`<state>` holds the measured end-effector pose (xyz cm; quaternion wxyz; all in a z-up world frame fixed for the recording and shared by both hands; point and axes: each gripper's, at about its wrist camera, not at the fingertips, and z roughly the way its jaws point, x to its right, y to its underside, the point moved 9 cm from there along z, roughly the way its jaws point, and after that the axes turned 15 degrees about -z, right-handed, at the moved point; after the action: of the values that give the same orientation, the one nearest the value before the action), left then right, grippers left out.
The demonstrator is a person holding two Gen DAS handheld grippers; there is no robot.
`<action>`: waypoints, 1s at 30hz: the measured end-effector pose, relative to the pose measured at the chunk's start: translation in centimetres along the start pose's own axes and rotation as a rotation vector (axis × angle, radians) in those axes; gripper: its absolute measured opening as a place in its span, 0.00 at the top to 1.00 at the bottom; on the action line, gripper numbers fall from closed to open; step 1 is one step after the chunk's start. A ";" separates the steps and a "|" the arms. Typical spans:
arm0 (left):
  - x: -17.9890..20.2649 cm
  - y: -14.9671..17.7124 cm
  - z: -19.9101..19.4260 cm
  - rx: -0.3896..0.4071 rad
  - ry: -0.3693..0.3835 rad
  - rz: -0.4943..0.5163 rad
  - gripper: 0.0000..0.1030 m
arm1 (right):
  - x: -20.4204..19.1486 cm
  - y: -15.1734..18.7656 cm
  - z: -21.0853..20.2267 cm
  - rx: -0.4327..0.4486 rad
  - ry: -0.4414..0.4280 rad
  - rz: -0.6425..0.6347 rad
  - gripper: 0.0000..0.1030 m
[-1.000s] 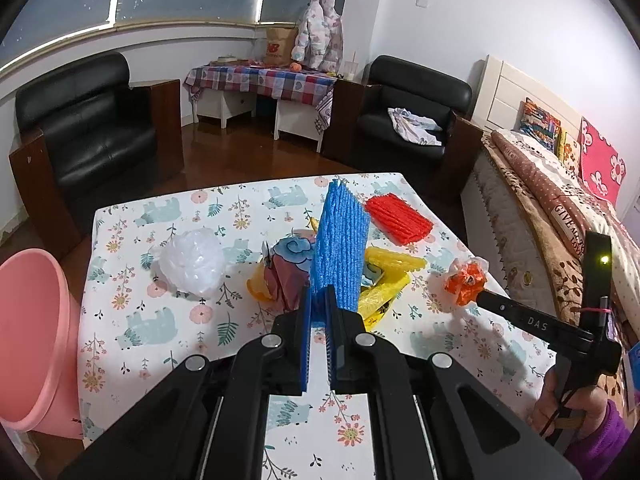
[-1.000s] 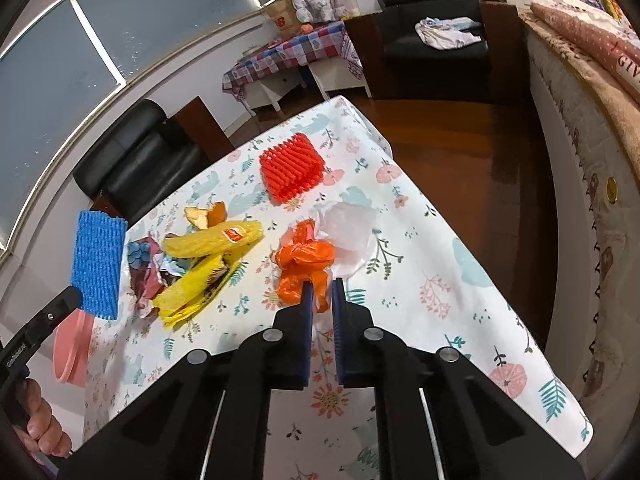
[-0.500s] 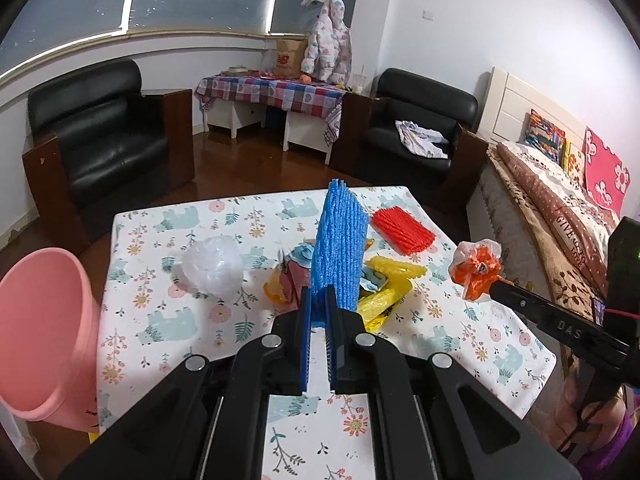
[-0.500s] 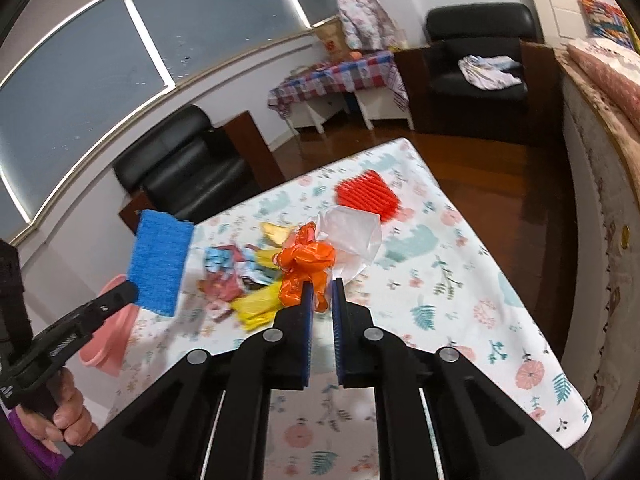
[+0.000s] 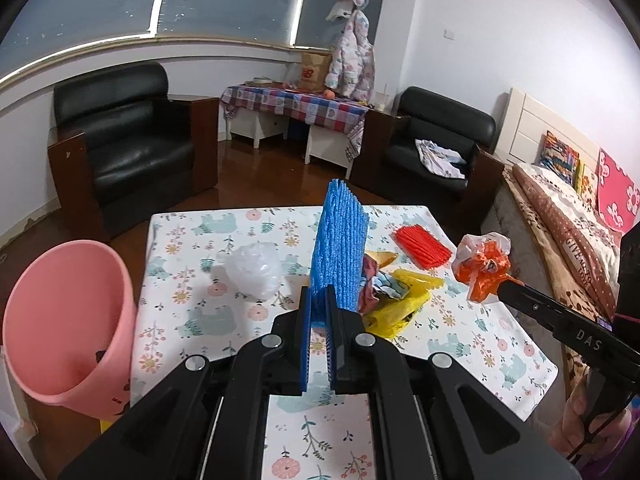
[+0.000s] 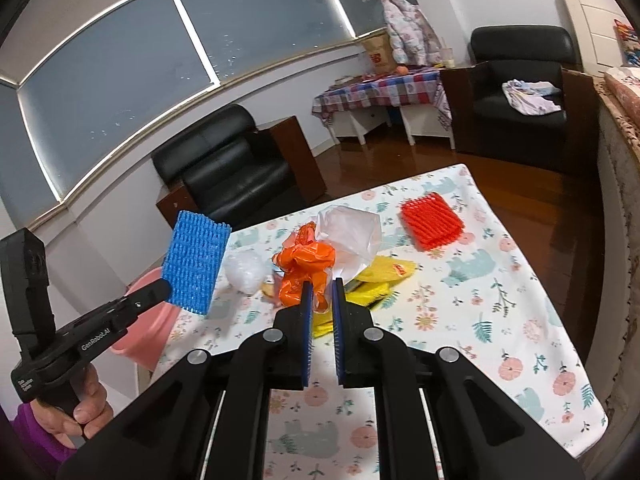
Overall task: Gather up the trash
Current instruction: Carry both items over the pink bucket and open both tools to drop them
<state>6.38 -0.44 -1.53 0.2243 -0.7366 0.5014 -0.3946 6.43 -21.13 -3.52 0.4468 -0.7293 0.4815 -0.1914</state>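
My left gripper (image 5: 319, 294) is shut on a blue foam net (image 5: 339, 248) and holds it upright above the table; it also shows in the right wrist view (image 6: 196, 260). My right gripper (image 6: 320, 286) is shut on an orange plastic bag (image 6: 306, 268) with a clear bag (image 6: 350, 234) attached, lifted off the table; the orange bag shows in the left wrist view (image 5: 482, 266). A pink bin (image 5: 64, 320) stands at the table's left edge. On the floral table (image 5: 480, 344) lie a clear plastic wad (image 5: 254, 270), a yellow bag (image 5: 400, 300), crumpled wrappers (image 5: 378, 284) and a red foam net (image 5: 422, 240).
Black armchairs (image 5: 128, 140) stand behind the table. A bed (image 5: 568, 216) is at the right. A side table with a checked cloth (image 5: 296, 104) stands at the back wall. Wooden floor surrounds the table.
Both grippers have risen and pulled back from the table with their trash. The pink bin has come nearer at the left of the left wrist view.
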 end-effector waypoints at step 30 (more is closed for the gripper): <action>-20.7 -2.3 -8.4 0.188 -0.305 -0.275 0.95 | -20.4 -3.7 10.0 -0.114 -0.336 -0.223 0.91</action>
<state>-2.92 19.96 -2.32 0.3093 -0.8250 0.3178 -0.3504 6.07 1.83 -2.62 0.4547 -0.8239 0.3265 -0.0881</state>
